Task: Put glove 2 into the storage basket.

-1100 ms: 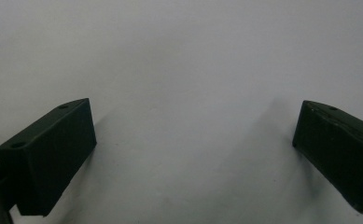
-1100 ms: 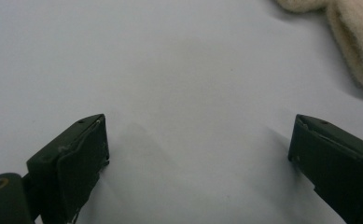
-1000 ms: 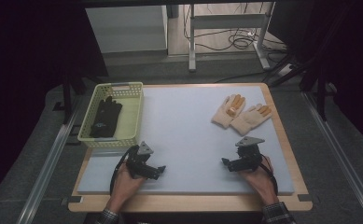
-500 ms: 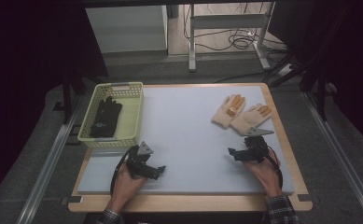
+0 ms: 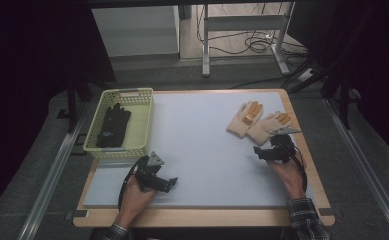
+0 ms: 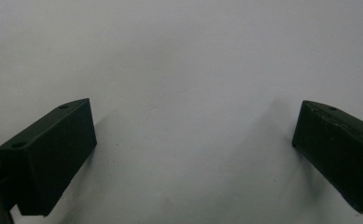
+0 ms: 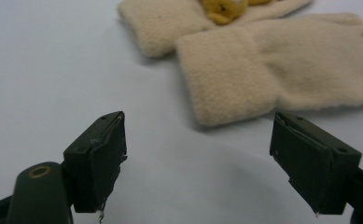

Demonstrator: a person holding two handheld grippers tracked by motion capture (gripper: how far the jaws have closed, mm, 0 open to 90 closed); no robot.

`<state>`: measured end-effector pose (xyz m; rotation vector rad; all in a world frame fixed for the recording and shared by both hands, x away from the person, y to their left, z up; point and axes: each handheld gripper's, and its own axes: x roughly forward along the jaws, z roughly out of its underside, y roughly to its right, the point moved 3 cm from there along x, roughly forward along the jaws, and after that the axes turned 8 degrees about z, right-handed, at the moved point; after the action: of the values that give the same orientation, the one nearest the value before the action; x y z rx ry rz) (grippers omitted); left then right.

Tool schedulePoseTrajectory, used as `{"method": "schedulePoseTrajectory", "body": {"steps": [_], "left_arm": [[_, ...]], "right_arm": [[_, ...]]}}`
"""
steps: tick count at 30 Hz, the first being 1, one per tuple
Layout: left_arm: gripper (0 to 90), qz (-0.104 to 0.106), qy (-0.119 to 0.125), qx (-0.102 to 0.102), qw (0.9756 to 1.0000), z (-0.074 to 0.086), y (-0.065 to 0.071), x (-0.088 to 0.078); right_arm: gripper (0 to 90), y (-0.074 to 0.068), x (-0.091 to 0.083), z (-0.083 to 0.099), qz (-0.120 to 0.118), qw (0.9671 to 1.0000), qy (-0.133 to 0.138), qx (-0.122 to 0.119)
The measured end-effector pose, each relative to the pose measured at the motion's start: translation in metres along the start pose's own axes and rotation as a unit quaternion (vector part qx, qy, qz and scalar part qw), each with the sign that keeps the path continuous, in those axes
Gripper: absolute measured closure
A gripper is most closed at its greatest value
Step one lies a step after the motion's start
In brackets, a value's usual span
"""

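- Right gripper (image 7: 195,158), jaws apart, near the closer cream glove (image 7: 282,70) cuff — overlapping gloves risk dragging both
- Left gripper (image 6: 193,154) apart, empty, idle

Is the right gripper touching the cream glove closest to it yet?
Apart. In the right gripper view, the right gripper has its jaws open, with bare table between them and the cuff of the cream glove.

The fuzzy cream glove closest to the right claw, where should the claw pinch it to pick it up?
Probably the cuff end of the nearer fuzzy cream glove. It lies flat with that squared cuff edge pointing toward the open right claw, just ahead of its jaws. Come in low from the cuff side, along the white mat, and close over the edge, avoiding the second glove overlapping it farther back.
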<state>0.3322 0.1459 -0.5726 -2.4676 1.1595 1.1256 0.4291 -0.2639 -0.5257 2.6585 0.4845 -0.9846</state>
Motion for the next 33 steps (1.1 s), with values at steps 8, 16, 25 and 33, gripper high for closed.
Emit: {"method": "schedulePoseTrajectory", "body": {"steps": [8, 16, 25, 33], "left_arm": [[0.0, 0.000, 0.000, 0.000, 1.0000, 0.000, 0.000, 0.000], [0.0, 0.000, 0.000, 0.000, 1.0000, 0.000, 0.000, 0.000], [0.0, 0.000, 0.000, -0.001, 1.0000, 0.000, 0.000, 0.000], [0.0, 0.001, -0.001, 0.000, 1.0000, 0.000, 0.000, 0.000]], "right_arm": [[22.5, 0.016, 0.007, -0.005, 0.013, 0.9998, -0.003, 0.012], [29.5, 0.031, 0.014, -0.017, 0.031, 0.9990, 0.000, 0.032], [27.6, 0.044, 0.030, -0.039, 0.052, 0.9980, -0.002, 0.034], [18.2, 0.054, 0.057, -0.049, 0.069, 0.9969, -0.013, 0.036]]}}
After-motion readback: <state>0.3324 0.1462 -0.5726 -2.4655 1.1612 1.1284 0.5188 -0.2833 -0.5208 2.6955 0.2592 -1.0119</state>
